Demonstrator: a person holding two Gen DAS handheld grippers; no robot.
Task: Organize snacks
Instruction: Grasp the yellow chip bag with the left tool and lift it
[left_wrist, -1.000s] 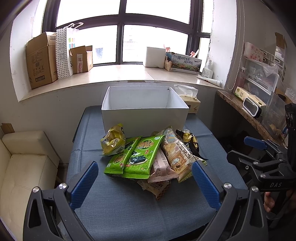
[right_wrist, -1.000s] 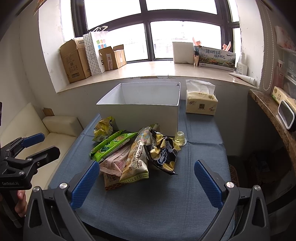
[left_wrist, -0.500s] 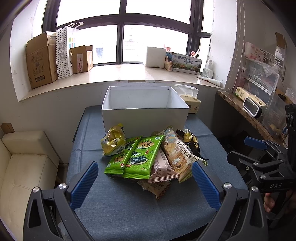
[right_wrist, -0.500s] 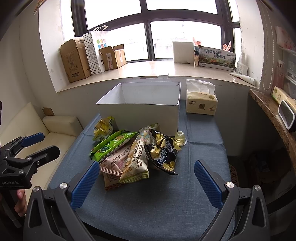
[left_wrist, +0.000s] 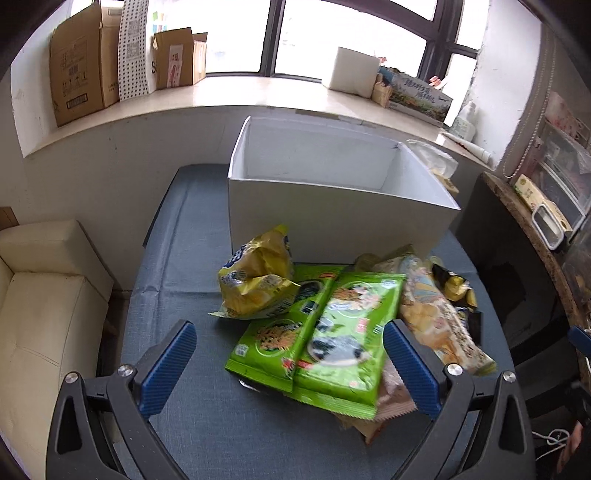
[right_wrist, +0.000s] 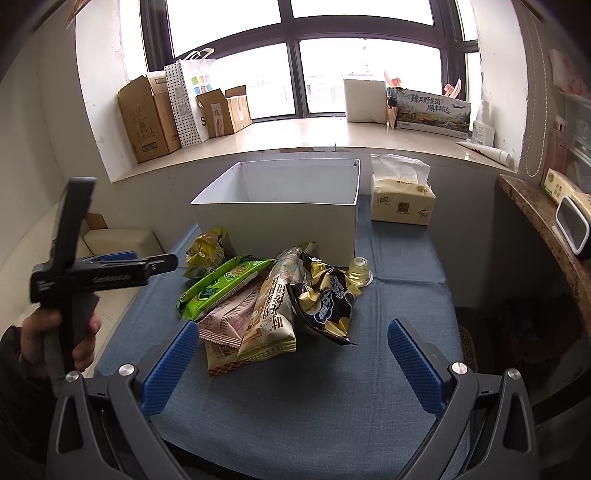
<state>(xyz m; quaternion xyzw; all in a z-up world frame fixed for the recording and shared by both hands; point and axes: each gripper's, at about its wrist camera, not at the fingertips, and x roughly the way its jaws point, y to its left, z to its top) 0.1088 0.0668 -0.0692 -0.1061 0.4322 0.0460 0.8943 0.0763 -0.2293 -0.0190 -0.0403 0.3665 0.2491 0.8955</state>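
A pile of snack packets lies on the blue table in front of an empty white box (left_wrist: 332, 206) (right_wrist: 280, 218). The pile holds a yellow bag (left_wrist: 255, 277) (right_wrist: 205, 251), two green seaweed packs (left_wrist: 325, 332) (right_wrist: 221, 284), a beige packet (right_wrist: 271, 314), a pink packet (right_wrist: 229, 321) and a black chip bag (right_wrist: 327, 299). My left gripper (left_wrist: 288, 358) is open, low over the near edge of the green packs; it also shows in the right wrist view (right_wrist: 162, 260). My right gripper (right_wrist: 291, 354) is open and empty, just short of the pile.
A small jelly cup (right_wrist: 360, 273) stands beside the box. A tissue pack (right_wrist: 400, 199) sits at the table's back right. A cream sofa (left_wrist: 40, 295) is left of the table, a brown shelf (right_wrist: 546, 221) on the right. Cardboard boxes (right_wrist: 147, 114) line the windowsill.
My left gripper has moved forward and down towards the green packs and yellow bag. The right gripper has barely moved. Both stay open.
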